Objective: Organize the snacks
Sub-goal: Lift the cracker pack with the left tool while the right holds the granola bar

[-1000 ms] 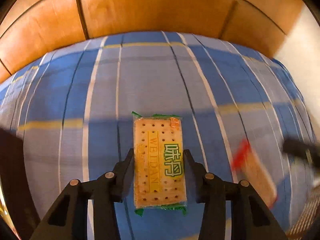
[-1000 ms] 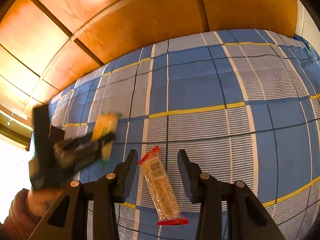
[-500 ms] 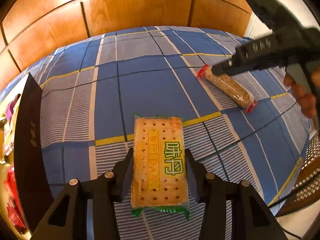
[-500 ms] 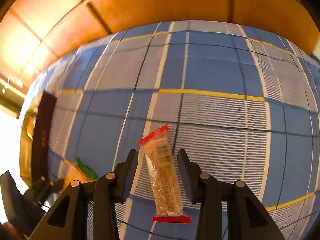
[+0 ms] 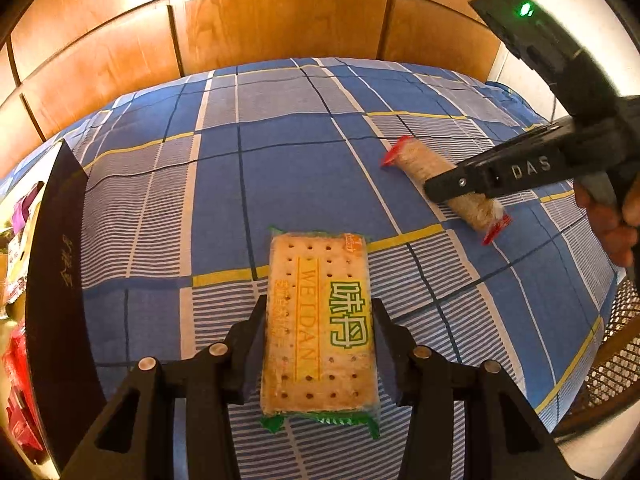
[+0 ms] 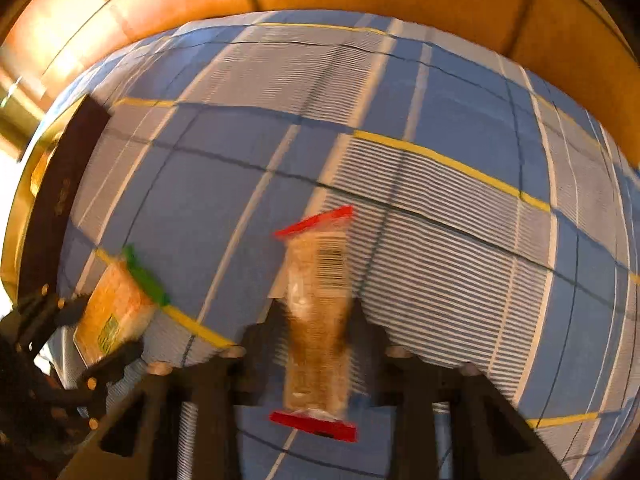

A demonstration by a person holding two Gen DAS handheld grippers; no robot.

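Observation:
My left gripper (image 5: 319, 316) is shut on a flat green-edged "WEIDAN" cracker pack (image 5: 318, 320), held just above the blue checked bedsheet (image 5: 224, 184). My right gripper (image 6: 318, 316) is shut on a long clear cracker sleeve with red ends (image 6: 318, 312), barcode side up. In the left wrist view the right gripper (image 5: 436, 192) holds that sleeve (image 5: 420, 164) to my right, over the sheet. In the right wrist view the cracker pack (image 6: 116, 312) and the left gripper (image 6: 92, 336) show at lower left.
A dark box wall (image 5: 56, 280) stands at the left, with snack packets (image 5: 16, 224) behind it; it also shows in the right wrist view (image 6: 60, 188). Wooden panels (image 5: 280, 20) rise behind the bed. A wicker edge (image 5: 616, 360) sits at right.
Both grippers have swung left with their snacks. The dark box has come into both views and grown closer. The right wrist view is now blurred by motion.

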